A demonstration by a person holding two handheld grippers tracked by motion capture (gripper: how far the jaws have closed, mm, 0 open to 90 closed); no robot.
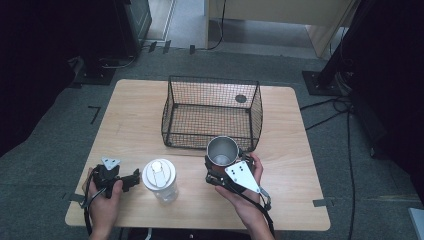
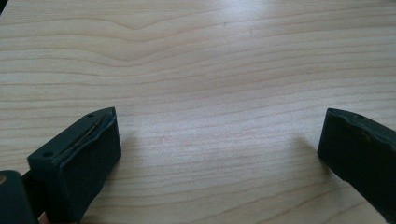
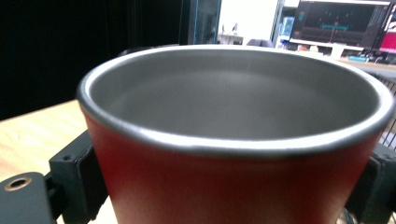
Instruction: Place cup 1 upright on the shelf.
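High view: the right hand-held gripper (image 1: 221, 167) grasps a cup (image 1: 222, 151) with a steel inside, mouth up, just in front of the wire basket (image 1: 210, 111) that stands at the far middle of the worktop (image 1: 135, 115). The person's right hand (image 1: 247, 187) bears the hand-held gripper, its grey plate on top. The left hand-held gripper (image 1: 134, 179) sits low at the near left corner of the worktop, beside a clear jar (image 1: 160, 180) with a white lid — near it, not touching.

Left gripper view: the left hand-held gripper (image 2: 219, 149) is released, jaws wide apart over bare wood, nothing between them.

Right gripper view: the cup (image 3: 233, 140) — red outside, steel inside — sits between the two jaws of the right hand-held gripper (image 3: 229, 186), which press on its sides. The basket's mesh shows at the right edge.
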